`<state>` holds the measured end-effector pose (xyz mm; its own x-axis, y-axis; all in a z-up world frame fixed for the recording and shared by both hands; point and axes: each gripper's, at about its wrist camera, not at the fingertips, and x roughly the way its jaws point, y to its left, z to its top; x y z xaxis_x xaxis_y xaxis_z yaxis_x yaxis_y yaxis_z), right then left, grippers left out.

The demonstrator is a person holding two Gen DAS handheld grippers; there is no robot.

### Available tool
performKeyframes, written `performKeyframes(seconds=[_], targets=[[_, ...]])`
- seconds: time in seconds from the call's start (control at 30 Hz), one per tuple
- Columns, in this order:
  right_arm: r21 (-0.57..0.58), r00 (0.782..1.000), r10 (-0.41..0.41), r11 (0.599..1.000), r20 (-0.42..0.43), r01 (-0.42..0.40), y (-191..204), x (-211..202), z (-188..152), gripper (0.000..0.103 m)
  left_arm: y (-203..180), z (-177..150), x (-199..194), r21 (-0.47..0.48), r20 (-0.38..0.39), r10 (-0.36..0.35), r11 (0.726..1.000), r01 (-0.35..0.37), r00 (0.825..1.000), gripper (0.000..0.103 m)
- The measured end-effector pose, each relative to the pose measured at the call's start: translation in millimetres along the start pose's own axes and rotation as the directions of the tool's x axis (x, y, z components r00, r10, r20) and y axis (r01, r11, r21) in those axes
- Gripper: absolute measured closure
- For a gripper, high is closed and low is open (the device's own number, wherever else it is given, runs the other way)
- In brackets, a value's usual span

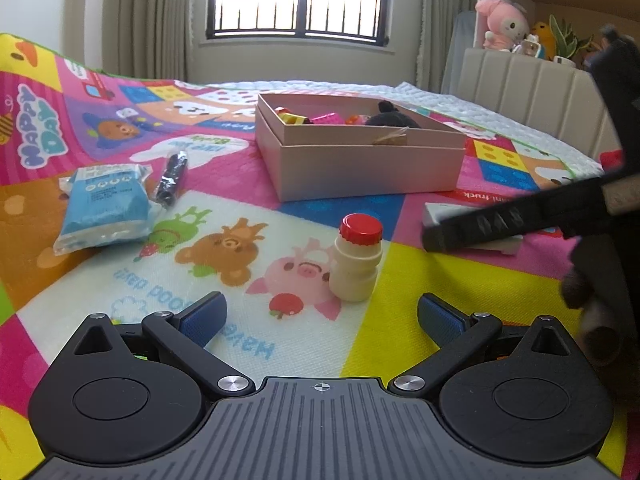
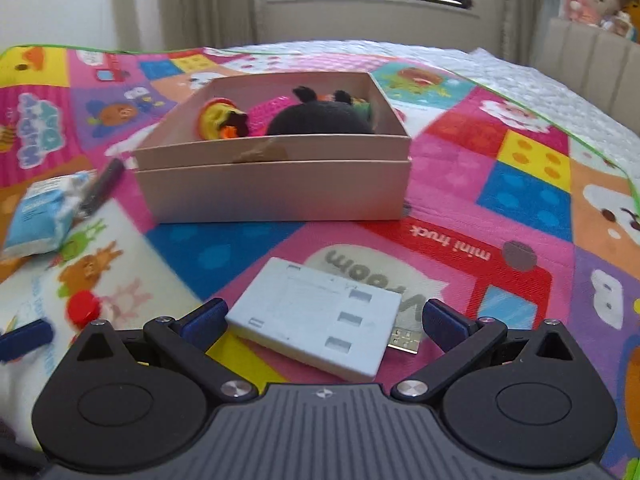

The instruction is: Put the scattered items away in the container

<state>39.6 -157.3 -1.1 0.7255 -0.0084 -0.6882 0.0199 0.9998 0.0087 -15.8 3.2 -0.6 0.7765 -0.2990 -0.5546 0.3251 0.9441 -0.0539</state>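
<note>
A pink cardboard box (image 1: pixel 360 168) stands on the play mat and holds a black plush (image 2: pixel 320 118), a yellow toy (image 2: pixel 218 120) and a pink item. My left gripper (image 1: pixel 322 316) is open, and a small cream bottle with a red cap (image 1: pixel 358 258) stands upright just ahead of its fingers. My right gripper (image 2: pixel 324 320) is open around a flat white device with a USB plug (image 2: pixel 320 320); its pads stand beside it without pressing. In the left wrist view a black finger of the right gripper (image 1: pixel 476 226) covers part of that device (image 1: pixel 500 246).
A blue packet (image 1: pixel 106 204) and a black wrapped stick (image 1: pixel 172 178) lie on the mat left of the box. The colourful play mat (image 2: pixel 520 200) covers a white quilted bed. A padded headboard (image 1: pixel 528 80) and plush toys (image 1: pixel 500 24) stand at the far right.
</note>
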Motion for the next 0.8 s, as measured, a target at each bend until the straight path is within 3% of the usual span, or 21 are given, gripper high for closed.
performKeyframes(seconds=[0.03,0.17,0.3,0.37,0.47,0.57,0.7,0.8], targets=[[-0.036,1.0,0.005,0.999,-0.001,-0.005,-0.2,-3.5,-3.2,0.009,-0.3,0.0,0.0,0.0,0.0,0.0,1.0,0.0,1.0,0.0],[-0.177,0.999,0.025,0.984,0.023,-0.021,-15.5,-25.0,-22.9,0.009,-1.5,-0.6,-0.6,0.003,0.002,0.001,1.0,-0.001,1.0,0.0],[-0.318,0.989,-0.084,0.941,0.123,0.119,-32.6,-51.7,-45.6,0.007,-1.6,-0.9,-0.6,0.003,0.001,0.001,1.0,-0.001,1.0,0.0],[-0.322,0.985,-0.098,0.936,0.146,0.14,-41.9,-62.5,-49.9,0.0,-2.0,-1.3,-0.8,0.003,0.001,0.002,1.0,-0.002,1.0,0.0],[-0.222,0.988,-0.102,0.967,0.116,0.126,-55.5,-66.9,-47.2,0.0,-1.8,-1.1,-0.7,0.004,0.001,0.002,1.0,-0.002,1.0,0.0],[-0.017,0.989,-0.12,0.992,0.091,0.122,-65.5,-64.3,-42.3,0.0,-2.6,-1.5,-0.9,0.007,0.001,0.004,1.0,-0.004,1.0,0.0],[0.244,0.996,-0.078,0.968,0.042,0.065,-75.5,-49.4,-41.1,0.0,-2.2,-1.4,-0.7,0.006,0.001,0.004,1.0,-0.004,1.0,0.0],[0.279,0.992,-0.126,0.953,0.02,0.116,-69.0,-37.6,-37.6,0.0,-2.3,-1.4,-0.7,0.006,0.0,0.004,1.0,-0.004,1.0,0.0]])
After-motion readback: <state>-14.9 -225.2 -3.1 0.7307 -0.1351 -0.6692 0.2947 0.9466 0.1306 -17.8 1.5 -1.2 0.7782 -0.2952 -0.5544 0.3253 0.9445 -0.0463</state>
